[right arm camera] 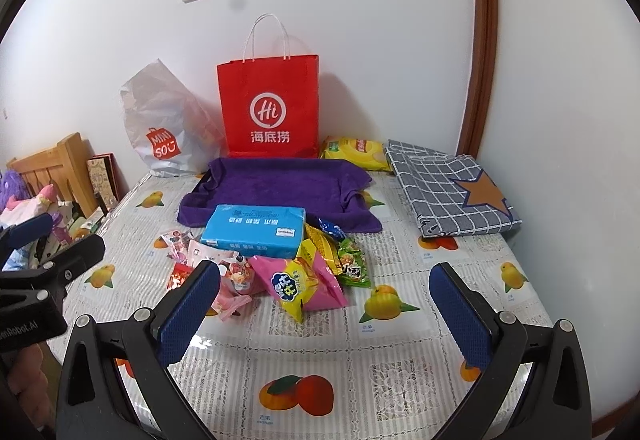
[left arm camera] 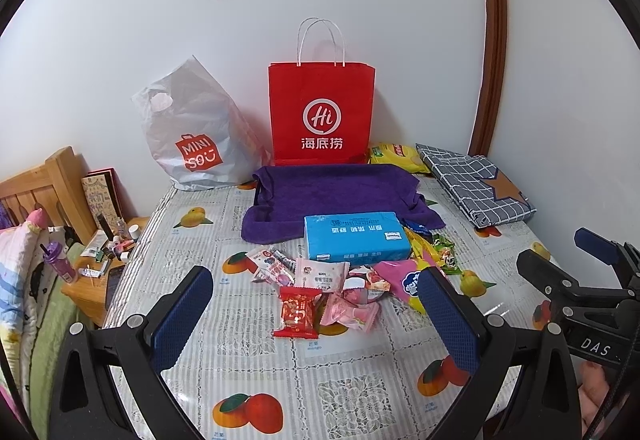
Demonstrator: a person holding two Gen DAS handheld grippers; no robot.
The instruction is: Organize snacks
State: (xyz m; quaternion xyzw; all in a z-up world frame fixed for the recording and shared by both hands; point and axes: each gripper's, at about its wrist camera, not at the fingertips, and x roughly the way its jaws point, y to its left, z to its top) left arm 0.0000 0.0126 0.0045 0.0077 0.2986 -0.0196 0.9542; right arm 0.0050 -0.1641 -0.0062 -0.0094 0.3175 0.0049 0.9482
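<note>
Both the left gripper (left arm camera: pixel 316 304) and the right gripper (right arm camera: pixel 324 300) hang released above the bench (right arm camera: pixel 280 344). The snacks (left arm camera: pixel 340 280) lie heaped near the purple tray (left arm camera: pixel 336 192). Sorting seems not begun; next, lower onto one packet.

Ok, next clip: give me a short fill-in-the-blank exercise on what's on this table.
1. The upright paper bag against the wall is coloured ____.
2. The blue tissue pack lies partly on a ____ towel.
3. Both the left gripper and the right gripper have their jaws ____, holding nothing.
4. The yellow chip bag lies between the paper bag and the folded ____ cloth.

Missing words: red; purple; open; checked
</note>
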